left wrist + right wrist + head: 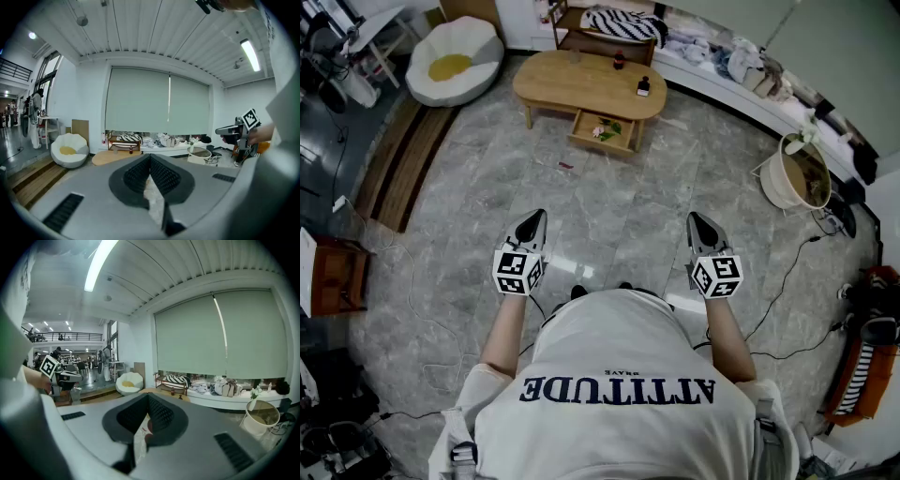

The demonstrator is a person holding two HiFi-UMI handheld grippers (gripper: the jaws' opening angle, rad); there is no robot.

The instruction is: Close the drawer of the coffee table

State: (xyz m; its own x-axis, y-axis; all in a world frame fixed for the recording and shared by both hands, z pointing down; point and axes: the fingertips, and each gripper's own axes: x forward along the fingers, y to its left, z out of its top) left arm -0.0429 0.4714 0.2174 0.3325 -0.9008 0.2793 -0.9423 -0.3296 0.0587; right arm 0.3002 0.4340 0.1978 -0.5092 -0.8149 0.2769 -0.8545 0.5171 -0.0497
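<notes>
Floor (609, 225): we are standing on grey stone tiles, with a broad stretch of them lying between us and the furniture.
Counter (572, 80): the low wooden coffee table is sitting well ahead of us, near the far wall.
Drawer (600, 143): it is hanging pulled out beneath the counter's near edge, its front facing us and its long axis running across our view, along that edge.
Left gripper (532, 225): we are holding it out in front, tipped slightly down; its fingers (136, 176) are pressing together on nothing.
Right gripper (701, 225): we are carrying it level with the left; its fingers (131, 418) are likewise meeting, empty.
Relation: the drawer is lying straight ahead and well apart from both, between their lines and a little toward the left one, so we are judging a walk forward, then a push away from us.
</notes>
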